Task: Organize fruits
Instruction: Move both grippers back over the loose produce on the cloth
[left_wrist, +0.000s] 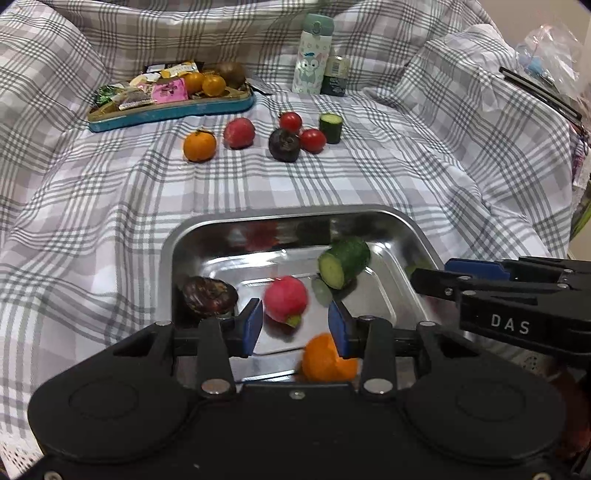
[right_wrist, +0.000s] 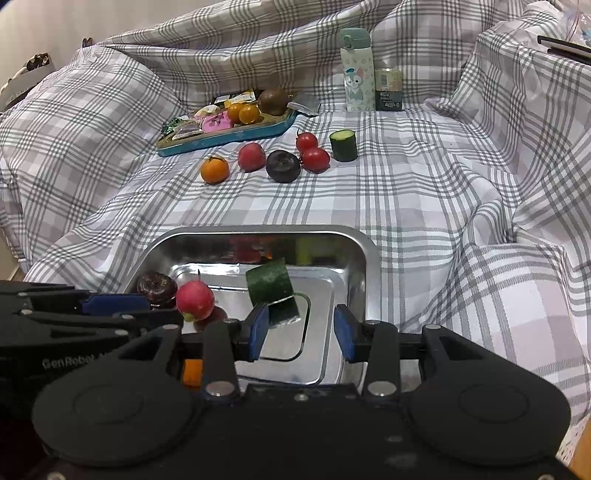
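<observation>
Left tongs (left_wrist: 295, 326) sat nearest the lens, spread, nothing pinched; the pink radish-like fruit (left_wrist: 285, 298) lay on the tray floor beyond the pads, not gripped. Right tongs (right_wrist: 301, 326) were also parted and empty, hovering over the tray's right half, with the cucumber chunk (right_wrist: 269, 286) just ahead of the left pad, apparently not touching it. Steel tray (left_wrist: 280, 218) held four items: dark round fruit (left_wrist: 209, 297) at the left wall, the pink one mid-tray, the cucumber piece toward the back right, and an orange (left_wrist: 325, 358) at the near edge, partly hidden behind a pad. The pink fruit and the orange looked smeared, possibly rolling. Remaining on the plaid bedsheet (left_wrist: 110, 206), well apart from the tray: second orange (left_wrist: 199, 146), second pink fruit (left_wrist: 239, 133), second dark fruit (left_wrist: 283, 145), two cherry tomatoes (left_wrist: 312, 140), and an upright cucumber stub (left_wrist: 330, 127). The blue snack tray (left_wrist: 166, 112) behind them held small oranges and a brown fruit; unclear if those count. Judgement: roughly one of each kind was in, tomatoes not started, so well under half done; six loose pieces were left to move.
</observation>
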